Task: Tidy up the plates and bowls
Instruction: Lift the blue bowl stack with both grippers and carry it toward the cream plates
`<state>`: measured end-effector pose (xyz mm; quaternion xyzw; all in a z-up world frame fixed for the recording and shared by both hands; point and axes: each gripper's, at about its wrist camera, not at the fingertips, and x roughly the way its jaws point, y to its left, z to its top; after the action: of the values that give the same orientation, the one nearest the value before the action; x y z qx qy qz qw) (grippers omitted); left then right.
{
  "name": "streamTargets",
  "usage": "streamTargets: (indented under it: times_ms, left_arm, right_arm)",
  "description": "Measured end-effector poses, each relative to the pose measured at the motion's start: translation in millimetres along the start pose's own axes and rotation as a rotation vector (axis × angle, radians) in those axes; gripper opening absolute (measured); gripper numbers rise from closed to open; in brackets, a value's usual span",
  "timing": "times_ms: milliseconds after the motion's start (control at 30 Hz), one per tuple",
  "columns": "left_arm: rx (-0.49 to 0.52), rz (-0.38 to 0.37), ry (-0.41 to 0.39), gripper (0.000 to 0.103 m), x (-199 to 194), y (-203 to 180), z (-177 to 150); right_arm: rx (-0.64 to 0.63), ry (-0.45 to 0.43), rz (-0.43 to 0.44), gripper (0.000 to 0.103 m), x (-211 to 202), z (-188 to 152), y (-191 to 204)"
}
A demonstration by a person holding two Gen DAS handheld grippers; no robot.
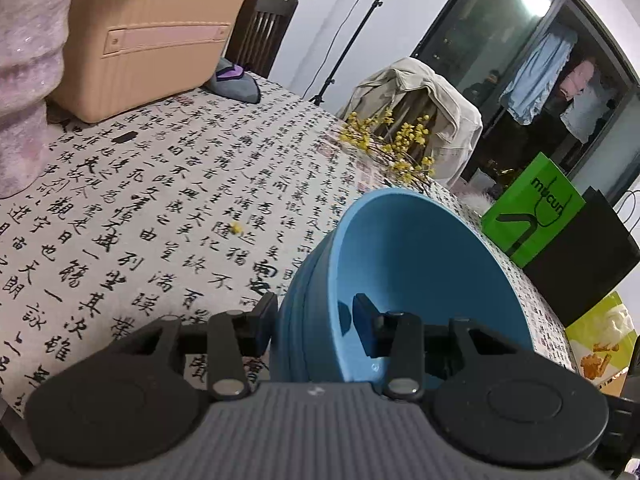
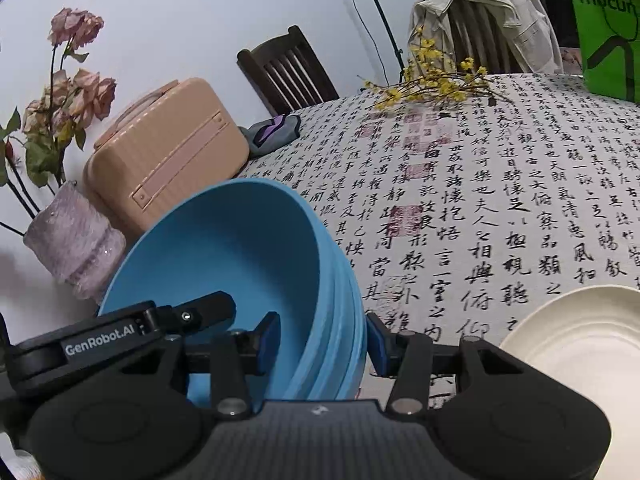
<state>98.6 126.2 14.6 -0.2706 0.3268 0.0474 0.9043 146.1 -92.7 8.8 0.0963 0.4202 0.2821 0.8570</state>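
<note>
Bowls [image 1: 420, 264] (blue, stacked) clamped by each hand-held gripper [image 1: 316, 320] [image 2: 322, 338] above calligraphy tablecloth [image 1: 160, 208].

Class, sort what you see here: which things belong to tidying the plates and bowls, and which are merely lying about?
Job: blue bowls, stacked, gripped by left gripper and right gripper; cream plate.

Lying about: peach case, yellow flower sprigs, green bag, dried roses, jacket.

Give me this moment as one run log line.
left gripper: shut on stack of nested blue bowls | right gripper: shut on opposite rim | stack: tilted, above calligraphy tablecloth | cream ridged plate: untouched
</note>
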Motion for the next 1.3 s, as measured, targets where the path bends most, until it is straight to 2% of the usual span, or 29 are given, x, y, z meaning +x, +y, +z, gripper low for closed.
streamTargets:
  times_ms: [700,1300]
  left_arm:
    - [0.067,-0.041,-0.005,0.042,-3.9,-51.6,-18.1]
    - [0.134,-0.084,0.028,0.042,8.9,-98.3,-35.8]
  right_arm:
    - [0.036,-0.067,-0.020,0.046,-46.1,-3.6,-39.3]
    - [0.084,-0.107,-0.066,0.046,-78.9,-10.4,-81.1]
